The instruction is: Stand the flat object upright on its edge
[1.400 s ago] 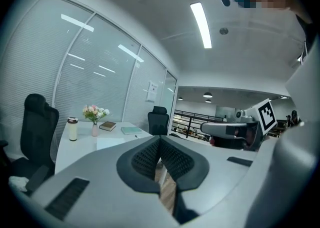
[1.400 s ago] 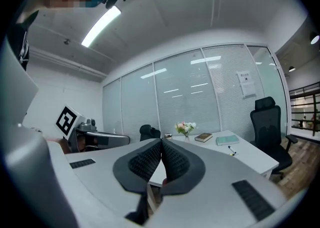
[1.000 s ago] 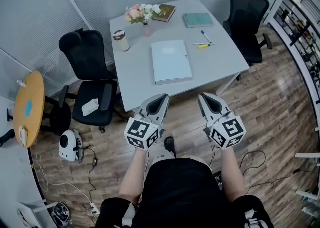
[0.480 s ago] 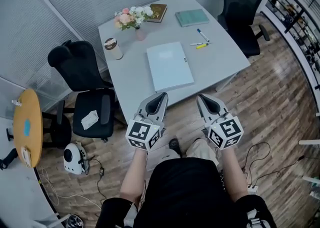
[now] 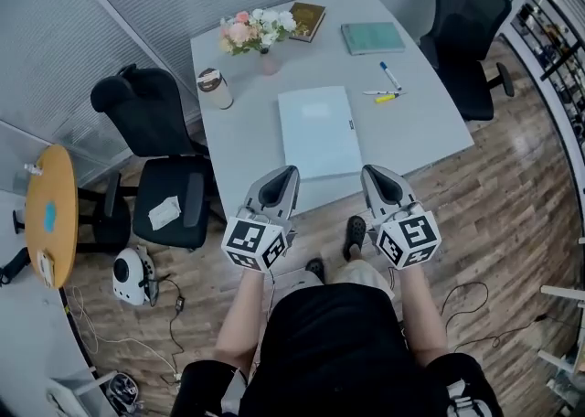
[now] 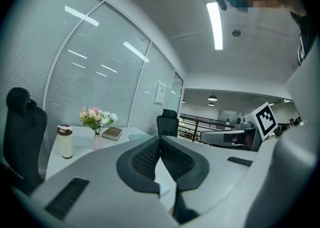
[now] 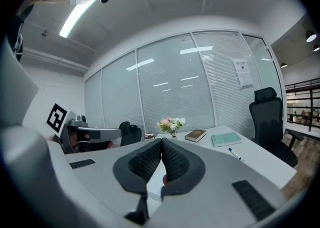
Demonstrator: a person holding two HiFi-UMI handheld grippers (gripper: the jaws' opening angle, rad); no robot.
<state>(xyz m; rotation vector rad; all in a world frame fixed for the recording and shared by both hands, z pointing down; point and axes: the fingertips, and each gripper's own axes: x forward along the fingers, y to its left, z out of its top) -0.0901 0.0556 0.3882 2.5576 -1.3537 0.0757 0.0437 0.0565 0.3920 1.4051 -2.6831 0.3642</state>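
A pale blue flat folder (image 5: 318, 132) lies face down in the middle of the grey table (image 5: 247, 145). My left gripper (image 5: 290, 172) hovers just short of the table's near edge, at the folder's near left corner, shut with nothing in it. My right gripper (image 5: 370, 172) is level with it off the folder's near right corner, also shut and empty. In the left gripper view the left gripper (image 6: 160, 138) has its pads pressed together. The right gripper (image 7: 161, 141) in its own view looks the same. Neither touches the folder.
On the table's far side stand a vase of flowers (image 5: 258, 31), a cup (image 5: 215, 88), a brown book (image 5: 306, 20), a green book (image 5: 372, 37) and two pens (image 5: 386, 86). Black chairs (image 5: 151, 122) (image 5: 471, 22) flank the table. A round wooden table (image 5: 50, 209) is at left.
The person has stepped closer to the table, so both grippers now reach its near edge by the folder. Both stayed shut.
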